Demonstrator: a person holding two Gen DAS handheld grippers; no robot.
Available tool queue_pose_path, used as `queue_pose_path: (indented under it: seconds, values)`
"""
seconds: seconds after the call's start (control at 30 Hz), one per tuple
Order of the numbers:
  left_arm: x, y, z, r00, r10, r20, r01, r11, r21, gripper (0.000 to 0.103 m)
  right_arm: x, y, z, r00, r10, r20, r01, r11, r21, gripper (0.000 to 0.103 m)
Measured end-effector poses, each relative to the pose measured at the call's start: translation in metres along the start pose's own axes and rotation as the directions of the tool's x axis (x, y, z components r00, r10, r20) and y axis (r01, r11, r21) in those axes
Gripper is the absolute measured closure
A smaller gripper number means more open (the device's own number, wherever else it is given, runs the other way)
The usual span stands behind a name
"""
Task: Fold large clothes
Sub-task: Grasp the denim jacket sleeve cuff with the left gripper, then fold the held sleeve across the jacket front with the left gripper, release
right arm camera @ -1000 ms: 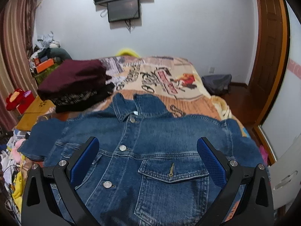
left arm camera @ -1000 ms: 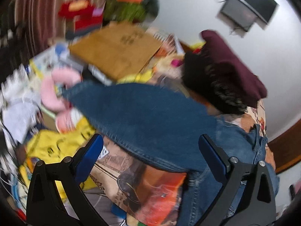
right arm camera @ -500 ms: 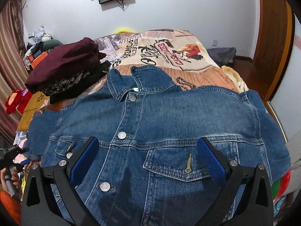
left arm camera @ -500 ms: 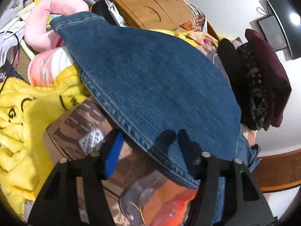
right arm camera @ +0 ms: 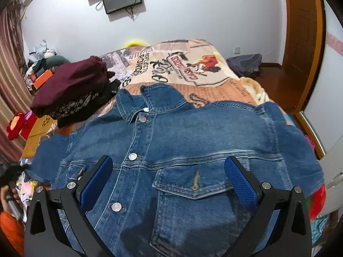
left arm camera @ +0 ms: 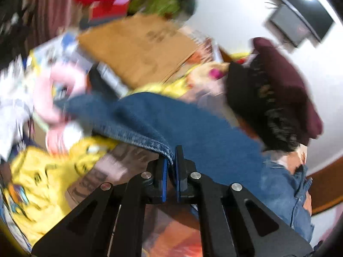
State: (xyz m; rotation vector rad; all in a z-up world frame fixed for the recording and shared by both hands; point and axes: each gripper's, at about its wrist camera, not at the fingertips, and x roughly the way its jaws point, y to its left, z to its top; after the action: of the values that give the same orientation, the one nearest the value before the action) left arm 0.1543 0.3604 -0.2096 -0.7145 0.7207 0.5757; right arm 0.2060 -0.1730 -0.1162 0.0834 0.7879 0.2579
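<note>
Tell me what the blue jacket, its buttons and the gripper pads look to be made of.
Jacket: denim, likely cotton; faded blue twill with pale stitched seams.
Buttons: apparently metal, silvery and shiny.
Right gripper pads: blue, dimpled, matte, probably rubber.
Left gripper: the same blue pads, shut on the jacket's sleeve edge.

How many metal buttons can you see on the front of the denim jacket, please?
3 down the denim jacket placket: one at the collar, one at chest level, one lower. More may be hidden below.

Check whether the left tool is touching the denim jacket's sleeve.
Touching. In the left wrist view the left tool, its jaws just closed, pinches the hem of the denim jacket's sleeve between its blue pads.
</note>
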Motion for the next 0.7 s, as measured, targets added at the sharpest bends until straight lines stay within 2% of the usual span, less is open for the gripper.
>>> queue_pose_path:
  seconds: [0.1, 0.2, 0.3, 0.37, 0.43, 0.5, 0.6, 0.7]
  values:
    - [-0.026, -0.045, 0.009, 0.996, -0.064, 0.054, 0.058, 0.992, 0.110, 0.099, -0.010, -0.003, 0.001, 1.000, -0.007, 0.022, 0.007, 1.000, -0.004, 0.000]
    - [-0.051, -0.094, 0.006, 0.986, -0.148, 0.076, 0.127, 0.964, 0.232, 0.100, -0.019, -0.006, 0.001, 0.999, -0.012, 0.041, 0.012, 1.000, -0.010, 0.000]
    - [-0.065, -0.144, -0.012, 0.971, -0.235, 0.044, 0.205, 0.913, 0.353, 0.100, -0.026, -0.009, -0.001, 0.998, -0.018, 0.056, 0.019, 1.000, -0.025, 0.000]
    - [-0.070, -0.175, -0.033, 0.963, -0.269, 0.001, 0.241, 0.866, 0.438, 0.100, -0.031, -0.010, -0.002, 0.998, -0.023, 0.066, 0.025, 0.999, -0.033, 0.000]
    - [-0.066, -0.202, -0.060, 0.959, -0.278, -0.055, 0.266, 0.819, 0.508, 0.099, -0.035, -0.013, -0.003, 0.997, -0.019, 0.077, 0.021, 0.999, -0.029, 0.000]
    - [-0.058, -0.223, -0.085, 0.962, -0.255, -0.097, 0.265, 0.785, 0.560, 0.099, -0.038, -0.016, -0.003, 0.997, -0.010, 0.082, 0.010, 1.000, -0.008, 0.000]
    - [-0.047, -0.240, -0.121, 0.963, -0.211, -0.169, 0.270, 0.744, 0.611, 0.099, -0.039, -0.019, -0.003, 0.997, -0.005, 0.083, 0.004, 1.000, 0.012, 0.000]
    - [-0.038, -0.251, -0.154, 0.949, -0.176, -0.262, 0.306, 0.713, 0.630, 0.097, -0.038, -0.018, -0.005, 0.996, -0.026, 0.087, 0.027, 1.000, -0.004, 0.000]
